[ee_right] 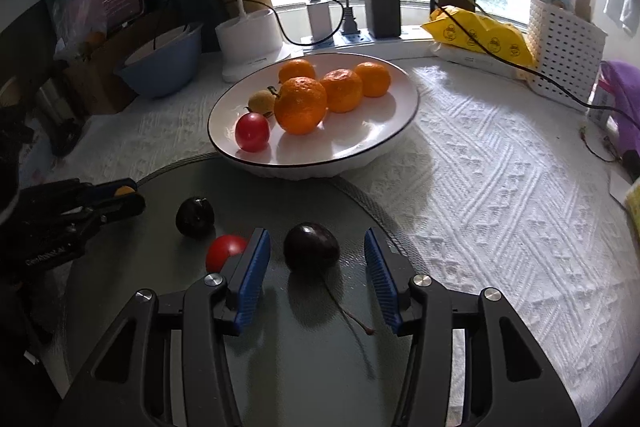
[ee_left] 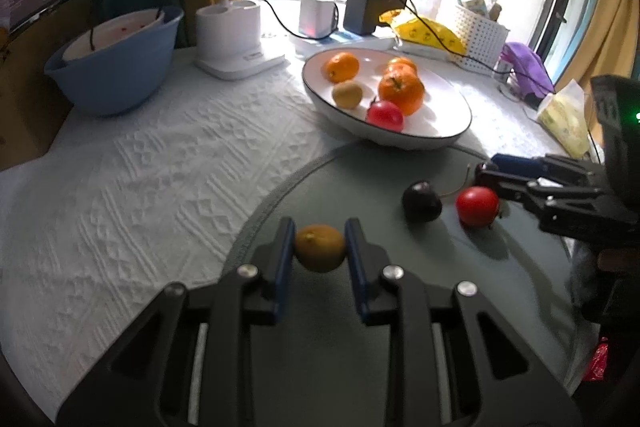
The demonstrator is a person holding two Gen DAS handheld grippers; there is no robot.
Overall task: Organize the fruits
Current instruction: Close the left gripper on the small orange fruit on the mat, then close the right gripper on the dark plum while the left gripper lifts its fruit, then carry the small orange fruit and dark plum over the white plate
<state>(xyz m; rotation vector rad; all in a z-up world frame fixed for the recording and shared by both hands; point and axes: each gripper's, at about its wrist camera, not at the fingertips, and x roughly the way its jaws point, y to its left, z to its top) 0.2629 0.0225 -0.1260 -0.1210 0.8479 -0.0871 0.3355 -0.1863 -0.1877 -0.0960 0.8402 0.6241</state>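
With the left gripper (ee_left: 320, 247) pinching the kumquat (ee_left: 320, 248) on the mat (ee_left: 400, 307), lift gently toward the plate (ee_left: 452, 135), while the right gripper (ee_right: 316, 267), spread, straddles the cherry (ee_right: 311, 246) untouched.

- On my left, the white tablecloth (ee_left: 132, 179) lies bare from the grey round mat (ee_left: 320, 367) out to the blue bowl (ee_left: 116, 67); I could pass freely there.
- The white plate (ee_right: 384, 143) sits on the far edge of the mat, blocking the straight way forward.
- Beside the dark cherry (ee_right: 311, 246) between my right pads, a red tomato (ee_right: 224, 249) and a second cherry (ee_right: 195, 217) crowd the left side.
- Right of the plate, the cloth lies open up to the white basket (ee_right: 560, 47).
- Cables (ee_right: 520, 67) trail across the far right.
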